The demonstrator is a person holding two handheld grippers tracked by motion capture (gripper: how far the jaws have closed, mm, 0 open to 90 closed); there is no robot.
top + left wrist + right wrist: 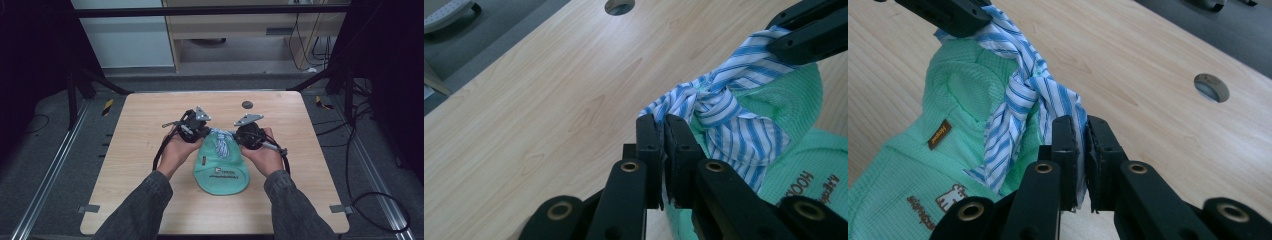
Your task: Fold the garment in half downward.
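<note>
Overhead camera; two close jaw-mounted views

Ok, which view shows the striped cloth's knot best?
The left gripper view: the striped cloth shows its knot close, stretched between both grippers. The right gripper view shows it side-on; the high view shows it tiny above the green garment.

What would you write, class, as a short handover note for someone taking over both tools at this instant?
Left tool: shut on one end of the blue-and-white striped cloth tie.
Right tool: shut on the tie's other end.
Things: the mint-green knitted garment lies flat near the middle of the light wooden table, collar end away from the person; the tie sits at that collar end, crossed into a loose knot.
Done: both ends gripped, knot formed.
Left: probably pull the ends apart to snug the knot, then release. How tight it is cannot be judged.
</note>
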